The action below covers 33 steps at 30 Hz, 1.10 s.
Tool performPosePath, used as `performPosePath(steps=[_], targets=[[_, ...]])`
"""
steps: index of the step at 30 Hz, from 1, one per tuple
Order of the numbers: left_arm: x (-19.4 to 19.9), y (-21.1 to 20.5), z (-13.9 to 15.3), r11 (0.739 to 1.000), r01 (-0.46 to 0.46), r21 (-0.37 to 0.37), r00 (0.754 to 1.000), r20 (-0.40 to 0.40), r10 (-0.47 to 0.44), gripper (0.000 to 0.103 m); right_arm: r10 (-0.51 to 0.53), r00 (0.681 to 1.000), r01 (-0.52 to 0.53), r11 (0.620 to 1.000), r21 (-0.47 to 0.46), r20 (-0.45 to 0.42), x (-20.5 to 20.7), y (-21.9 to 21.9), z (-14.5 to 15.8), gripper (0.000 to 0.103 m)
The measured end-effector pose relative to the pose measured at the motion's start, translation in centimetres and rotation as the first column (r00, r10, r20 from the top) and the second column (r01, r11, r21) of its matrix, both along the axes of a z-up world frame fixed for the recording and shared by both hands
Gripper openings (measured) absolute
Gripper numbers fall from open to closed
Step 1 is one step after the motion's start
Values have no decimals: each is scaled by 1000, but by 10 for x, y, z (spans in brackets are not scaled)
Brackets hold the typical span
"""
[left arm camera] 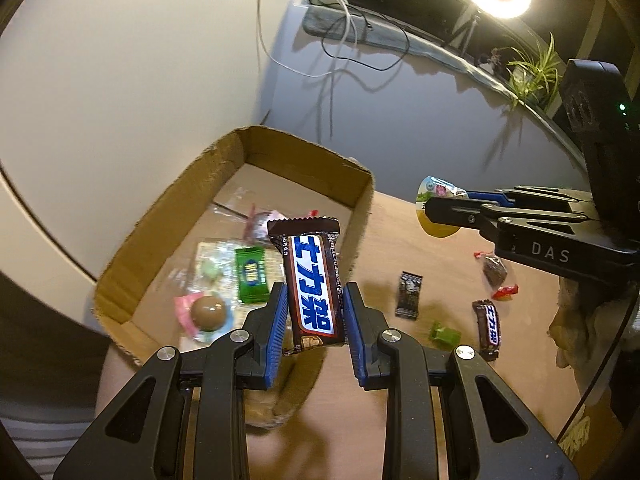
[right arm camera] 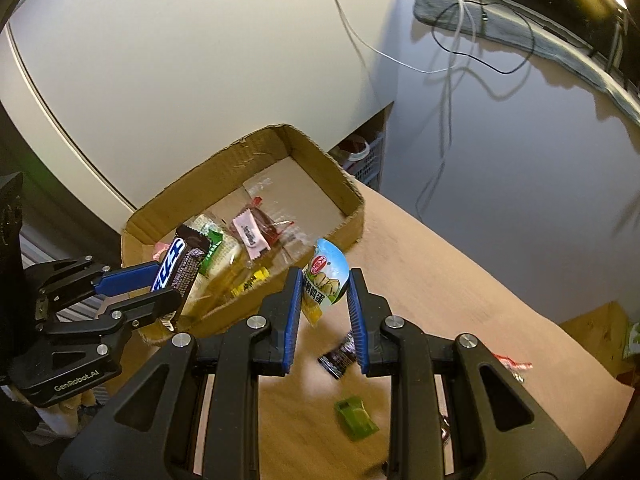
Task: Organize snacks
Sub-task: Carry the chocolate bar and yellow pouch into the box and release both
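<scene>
Two matching tools here: the left gripper point(left arm camera: 315, 312) is matte black, with angular linkage arms cut through by triangular holes and pinned with round silver screws. Ribbed blue pads point(left arm camera: 279, 320) line its fingers. The right gripper point(right arm camera: 324, 300) has the same black frame and blue pads, with white "DAS" lettering on its side; the left one's side reads "GenRobot.AI".

You're looking steeply down from each gripper at close range, both wrist views sharing the cardboard box point(left arm camera: 362, 200) point(right arm camera: 352, 216).
</scene>
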State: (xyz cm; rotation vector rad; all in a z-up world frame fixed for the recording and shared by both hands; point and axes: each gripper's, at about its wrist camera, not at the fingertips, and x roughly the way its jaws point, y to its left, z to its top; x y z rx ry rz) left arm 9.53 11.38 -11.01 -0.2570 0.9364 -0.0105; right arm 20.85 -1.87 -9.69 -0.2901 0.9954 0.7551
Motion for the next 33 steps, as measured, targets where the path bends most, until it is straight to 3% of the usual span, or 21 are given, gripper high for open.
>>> performPosePath(steps=[20,33], targets=[[6,39,-9,997,-81,5,997,-13,81,26,63,997,-63,998,-13,-48,16,63,-16,24],[8,46,-13,995,-98,9,995,-31,98,27,54,994,-55,998,-9,-90,23,71,-26,24]])
